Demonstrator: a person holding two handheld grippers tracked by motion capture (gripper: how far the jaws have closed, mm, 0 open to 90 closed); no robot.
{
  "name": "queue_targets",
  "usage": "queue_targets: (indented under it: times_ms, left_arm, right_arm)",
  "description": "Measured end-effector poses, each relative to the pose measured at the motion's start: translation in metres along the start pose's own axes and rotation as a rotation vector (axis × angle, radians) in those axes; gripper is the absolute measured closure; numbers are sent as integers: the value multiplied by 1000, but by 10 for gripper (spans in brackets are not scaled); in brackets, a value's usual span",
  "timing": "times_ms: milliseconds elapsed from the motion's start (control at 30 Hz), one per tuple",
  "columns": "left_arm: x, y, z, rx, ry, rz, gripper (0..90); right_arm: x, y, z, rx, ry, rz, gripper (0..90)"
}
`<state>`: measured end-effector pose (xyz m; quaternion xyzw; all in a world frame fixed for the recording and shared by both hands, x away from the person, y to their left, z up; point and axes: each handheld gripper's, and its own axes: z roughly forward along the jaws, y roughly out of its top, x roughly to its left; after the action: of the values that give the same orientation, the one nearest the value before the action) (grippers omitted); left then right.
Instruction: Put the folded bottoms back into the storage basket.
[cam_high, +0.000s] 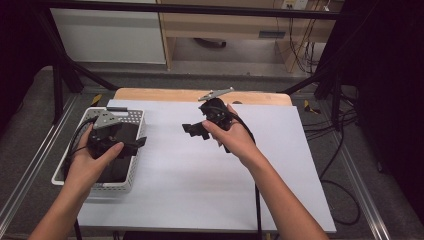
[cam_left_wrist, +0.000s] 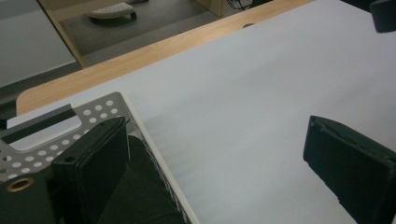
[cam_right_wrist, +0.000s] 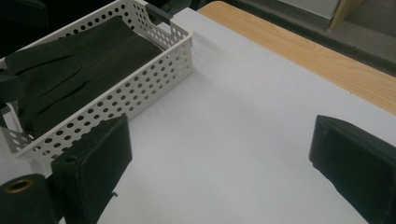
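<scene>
A white perforated basket (cam_high: 135, 172) stands at the left of the table, with black gloves (cam_high: 120, 165) lying flat in it. My left gripper (cam_high: 135, 142) hovers over the basket's right side, open with nothing between its jaws. In the left gripper view (cam_left_wrist: 215, 158) one jaw is over the basket rim (cam_left_wrist: 93, 112) and the other over the white sheet (cam_left_wrist: 243, 102). My right gripper (cam_high: 194, 130) hangs open and empty above the middle of the sheet, pointing left. The right gripper view (cam_right_wrist: 219, 158) looks toward the basket (cam_right_wrist: 140, 88) and the gloves (cam_right_wrist: 70, 70).
A white sheet (cam_high: 200, 170) covers most of the wooden table (cam_high: 165, 95). Black frame bars and cables stand around the table's sides. A cabinet and shelves lie beyond the far edge.
</scene>
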<state>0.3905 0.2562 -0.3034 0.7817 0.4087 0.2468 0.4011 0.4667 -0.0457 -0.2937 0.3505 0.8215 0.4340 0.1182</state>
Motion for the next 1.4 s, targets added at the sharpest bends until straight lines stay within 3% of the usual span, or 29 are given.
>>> queue_targets:
  times_ms: [467,1200,1400]
  left_arm:
    - [-3,-9,-7,-27,-23,-5,69]
    - [17,-47,-22,-28,-52,-48,69]
    - [21,-58,-20,-24,-55,-69,69]
  right_arm:
    - [-14,-3,-24,-30,-16,7,61]
    - [-53,-28,-77,-112,-92,83,63]
    - [-64,-41,-91,-128,-117,76,59]
